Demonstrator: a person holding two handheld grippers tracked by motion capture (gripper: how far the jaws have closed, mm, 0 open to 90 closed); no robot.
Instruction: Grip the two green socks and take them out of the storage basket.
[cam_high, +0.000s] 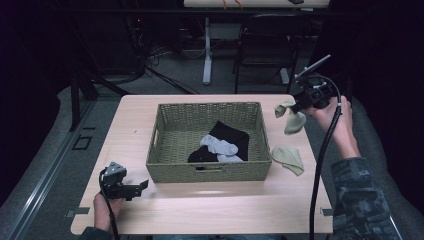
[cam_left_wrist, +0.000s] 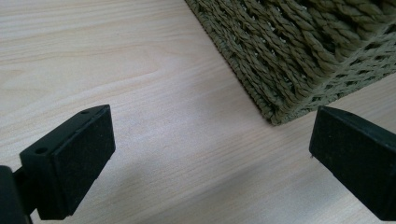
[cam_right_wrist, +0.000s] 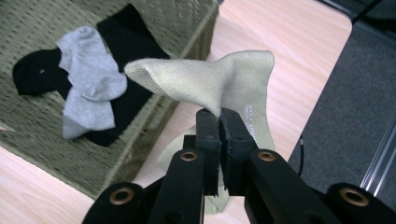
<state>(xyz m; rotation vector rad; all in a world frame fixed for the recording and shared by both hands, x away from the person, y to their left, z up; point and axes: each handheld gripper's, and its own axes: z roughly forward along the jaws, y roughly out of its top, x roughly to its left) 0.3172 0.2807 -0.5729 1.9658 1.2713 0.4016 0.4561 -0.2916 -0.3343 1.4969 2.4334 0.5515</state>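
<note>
left gripper (cam_high: 145, 185): held low over the table (cam_high: 210, 210), just off the near-left corner of the woven basket (cam_high: 165, 172), not touching it; jaws released and standing wide, bare tabletop between them; in the left gripper view the basket's corner sits past the far side of the gap, with the pads (cam_left_wrist: 70, 158) apart from the weave (cam_left_wrist: 299, 51);
woven basket: olive wicker, rectangular, set about the middle of the table, long side toward the person; a cut-out handle in its near wall;
black socks (cam_high: 230, 137): lying flat on the basket's floor, toward its right half;
grey socks (cam_high: 220, 147): lying across the black ones inside the basket, crumpled, touching them; seen again in the right gripper view (cam_right_wrist: 88, 88) on top of the black pair (cam_right_wrist: 121, 37);
second beige sock (cam_high: 288, 158): lying on the table just beside the basket's right wall, near its near-right corner, apart from both grippers;
beige sock (cam_high: 292, 119): off the table surface, hanging in the air to the right of the basket, beyond its far-right corner; pinched near its middle, with both ends drooping free (cam_right_wrist: 210, 84);
right gripper (cam_high: 299, 106): raised to the right of the basket near the table's right edge, jaws clenched on the beige sock, pads pressed together with the fabric between them (cam_right_wrist: 219, 126)
</note>
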